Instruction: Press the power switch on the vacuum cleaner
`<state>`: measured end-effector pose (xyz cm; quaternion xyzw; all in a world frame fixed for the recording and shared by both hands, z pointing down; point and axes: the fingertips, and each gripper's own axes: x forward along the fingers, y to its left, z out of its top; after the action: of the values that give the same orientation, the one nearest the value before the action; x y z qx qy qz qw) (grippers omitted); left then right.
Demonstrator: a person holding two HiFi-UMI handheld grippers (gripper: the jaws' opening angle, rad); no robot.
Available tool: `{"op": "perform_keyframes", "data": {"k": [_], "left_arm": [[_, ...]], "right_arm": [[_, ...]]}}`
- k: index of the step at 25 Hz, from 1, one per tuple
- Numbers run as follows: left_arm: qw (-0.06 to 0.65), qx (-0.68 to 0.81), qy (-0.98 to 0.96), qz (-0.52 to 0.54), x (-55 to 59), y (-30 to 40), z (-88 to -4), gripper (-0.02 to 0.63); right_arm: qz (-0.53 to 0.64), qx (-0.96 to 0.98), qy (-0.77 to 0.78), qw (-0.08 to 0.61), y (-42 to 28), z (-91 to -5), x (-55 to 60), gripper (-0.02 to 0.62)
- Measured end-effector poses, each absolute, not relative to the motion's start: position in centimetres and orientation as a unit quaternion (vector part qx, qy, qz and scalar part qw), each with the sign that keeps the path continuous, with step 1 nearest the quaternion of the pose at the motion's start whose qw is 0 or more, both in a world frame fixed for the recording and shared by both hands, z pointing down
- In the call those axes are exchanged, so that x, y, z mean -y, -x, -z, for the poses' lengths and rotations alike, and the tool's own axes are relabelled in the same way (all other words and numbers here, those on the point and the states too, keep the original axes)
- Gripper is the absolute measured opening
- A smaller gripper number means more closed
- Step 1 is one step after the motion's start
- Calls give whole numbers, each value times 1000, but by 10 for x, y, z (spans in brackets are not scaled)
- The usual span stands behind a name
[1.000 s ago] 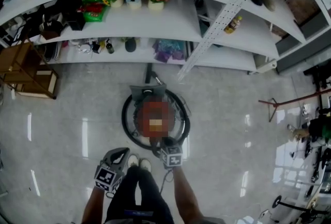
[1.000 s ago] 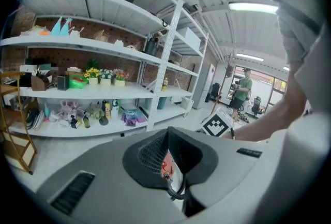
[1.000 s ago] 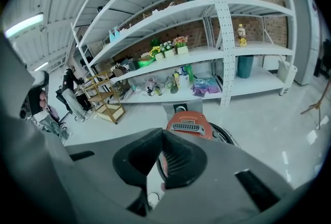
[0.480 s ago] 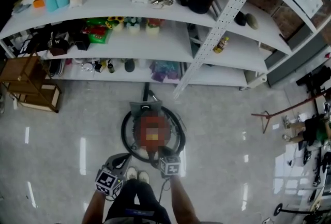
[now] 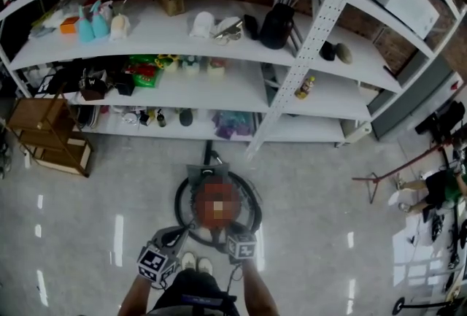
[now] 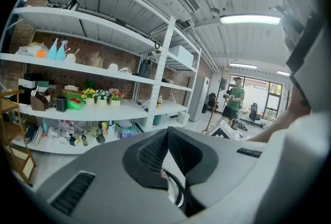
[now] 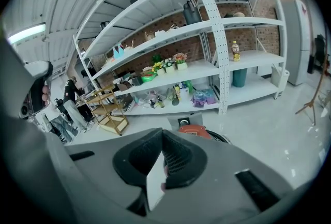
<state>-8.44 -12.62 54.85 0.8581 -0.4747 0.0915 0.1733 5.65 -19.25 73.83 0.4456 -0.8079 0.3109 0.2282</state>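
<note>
With both pressed together empty, my right gripper (image 5: 237, 237) sits nearer than my left gripper (image 5: 170, 237) to the vacuum cleaner (image 5: 207, 176) just ahead.

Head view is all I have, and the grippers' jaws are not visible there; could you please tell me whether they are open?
Observer: The right gripper is shut, with nothing between its jaws.
Operator: And the left one?
Observer: The left gripper is shut and empty too; a black hose shows beneath its tips.
Operator: What lies ahead of the right one?
Observer: The vacuum cleaner, its red top showing on the floor past the jaw tips.
</note>
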Motion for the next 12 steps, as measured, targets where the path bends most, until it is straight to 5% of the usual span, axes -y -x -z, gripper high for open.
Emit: {"op": "perform_keyframes", "data": {"k": [12], "left_arm": [[129,468,-871,-84,121,82,-504,8]], "right_arm": [[-261,826,-463,187,-61,-662,192,12]]}}
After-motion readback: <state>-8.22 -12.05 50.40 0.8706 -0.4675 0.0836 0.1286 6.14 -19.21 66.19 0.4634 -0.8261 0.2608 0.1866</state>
